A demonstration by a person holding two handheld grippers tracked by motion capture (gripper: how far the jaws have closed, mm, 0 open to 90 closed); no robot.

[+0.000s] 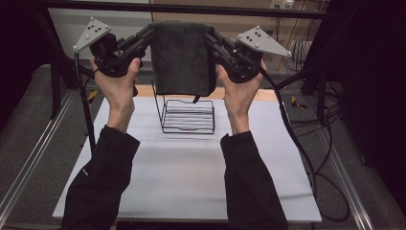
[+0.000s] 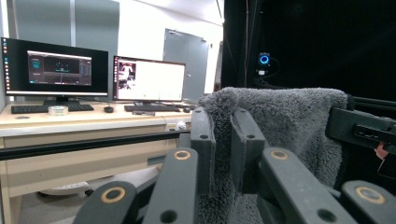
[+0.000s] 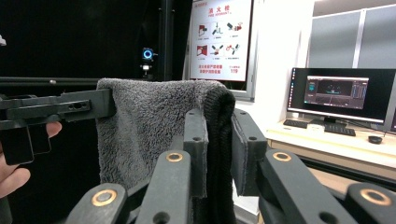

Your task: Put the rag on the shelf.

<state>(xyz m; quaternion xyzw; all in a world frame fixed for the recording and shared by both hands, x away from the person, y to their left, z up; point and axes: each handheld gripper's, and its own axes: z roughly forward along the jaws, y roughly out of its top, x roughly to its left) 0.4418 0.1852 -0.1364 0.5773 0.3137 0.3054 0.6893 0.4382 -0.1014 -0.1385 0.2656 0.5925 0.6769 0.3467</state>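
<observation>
1. Both hands are up high over the far end of the bench [image 1: 191, 182], holding a dark grey towel [image 1: 183, 57] stretched out between them.
2. The left gripper [image 1: 146, 37] has its jaws pinched tight on the towel's top left corner; in the left gripper view the fuzzy fabric is squeezed right between them.
3. The right gripper [image 1: 214, 40] is the same deal, jaws clamped on the top right corner, folded edge sandwiched in there.
4. The towel hangs straight down, right above a black wire rack [image 1: 187, 116] sitting on the bench, not touching it as far as I can tell.
</observation>
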